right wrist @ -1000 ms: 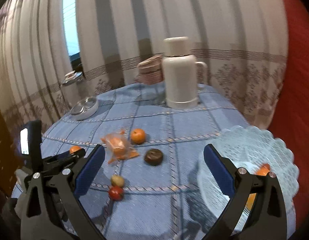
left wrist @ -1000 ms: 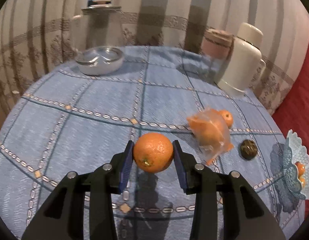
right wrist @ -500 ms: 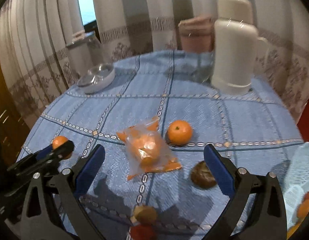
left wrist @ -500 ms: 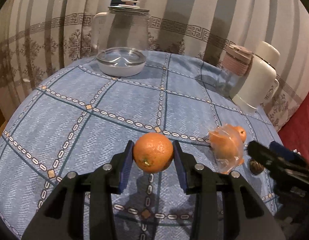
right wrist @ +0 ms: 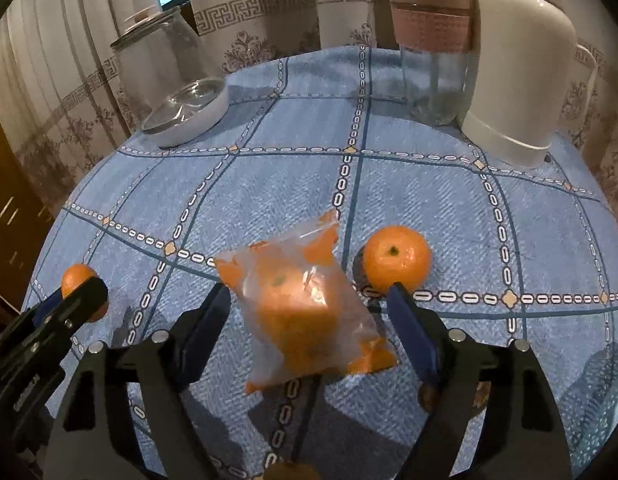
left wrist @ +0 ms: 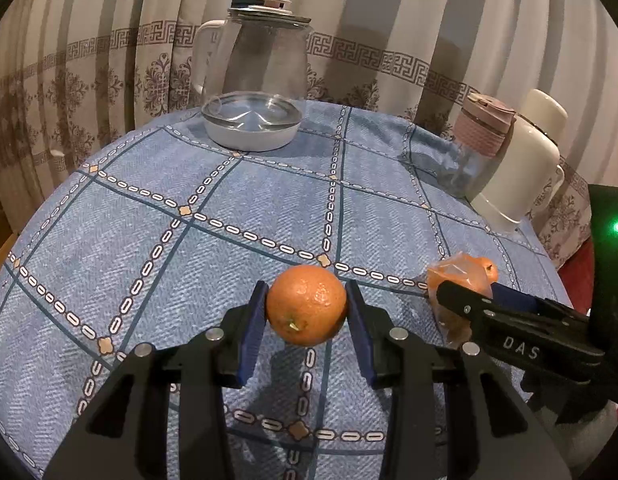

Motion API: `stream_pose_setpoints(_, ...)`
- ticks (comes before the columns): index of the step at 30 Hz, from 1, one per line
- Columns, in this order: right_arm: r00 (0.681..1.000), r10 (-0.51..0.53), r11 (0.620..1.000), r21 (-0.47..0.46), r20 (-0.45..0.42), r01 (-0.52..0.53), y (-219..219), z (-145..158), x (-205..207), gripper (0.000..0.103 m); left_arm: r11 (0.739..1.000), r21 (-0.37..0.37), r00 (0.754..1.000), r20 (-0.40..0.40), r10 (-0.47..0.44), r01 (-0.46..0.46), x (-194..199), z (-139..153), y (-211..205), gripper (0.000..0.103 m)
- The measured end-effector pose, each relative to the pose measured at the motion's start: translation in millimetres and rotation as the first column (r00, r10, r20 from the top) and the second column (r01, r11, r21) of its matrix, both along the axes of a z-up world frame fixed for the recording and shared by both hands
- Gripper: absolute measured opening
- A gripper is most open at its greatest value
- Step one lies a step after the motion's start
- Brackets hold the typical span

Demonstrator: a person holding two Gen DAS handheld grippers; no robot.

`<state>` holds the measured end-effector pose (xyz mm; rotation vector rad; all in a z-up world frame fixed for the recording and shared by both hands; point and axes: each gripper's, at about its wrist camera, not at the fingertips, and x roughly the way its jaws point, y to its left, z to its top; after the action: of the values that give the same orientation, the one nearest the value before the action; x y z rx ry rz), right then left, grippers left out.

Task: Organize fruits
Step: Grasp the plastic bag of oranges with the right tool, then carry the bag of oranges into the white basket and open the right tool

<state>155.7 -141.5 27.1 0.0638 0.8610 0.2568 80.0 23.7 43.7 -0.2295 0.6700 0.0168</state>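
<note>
Across the left wrist view, blue checked tablecloth (left wrist: pixel 269 208); striped curtains (left wrist: pixel 389 20) behind. Left gripper (left wrist: pixel 307 312) clamps an orange (left wrist: pixel 306 305); kettle (left wrist: pixel 265 60) at 12 o'clock.

Right wrist view: right gripper (right wrist: pixel 309 320) closing around bagged orange (right wrist: pixel 301 308), pads not touching. Loose orange (right wrist: pixel 397 258) at 1 o'clock; thermos (right wrist: pixel 517 76) farther.

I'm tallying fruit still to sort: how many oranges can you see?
3: one orange clamped in the left gripper, a loose orange on the tablecloth, a bagged orange between the right gripper's closing jaws. Others may be hidden.
</note>
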Motion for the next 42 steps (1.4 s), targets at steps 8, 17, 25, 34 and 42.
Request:
stream_pose_setpoints(8,1.000,0.022,1.000,-0.020,-0.017,-0.023,11,-1,-1,0.076,1.000,-0.012,1.000,-0.002,0.007,-0.007,1,0,3,0.039)
stream_pose_setpoints(17,0.999,0.023,0.999,0.028,-0.046,-0.021,0,-4,-9,0.072,1.000,-0.022,1.000,-0.006,0.008,-0.008,0,-1,5,0.039)
stream_pose_setpoints(25,0.997,0.015,1.000,0.016,-0.077,-0.013,4,-14,4,0.072,1.000,-0.028,1.000,-0.010,0.010,-0.011,1,-1,6,0.039)
stream_pose_setpoints(34,0.994,0.007,0.993,-0.117,-0.110,-0.020,25,-17,21,0.072,0.999,-0.039,1.000,-0.017,0.014,-0.015,3,-2,8,0.039)
stream_pose_setpoints(42,0.997,-0.019,0.989,-0.148,-0.078,0.008,23,-16,11,0.057,0.999,-0.042,1.000,-0.018,0.014,-0.015,2,-2,8,0.039)
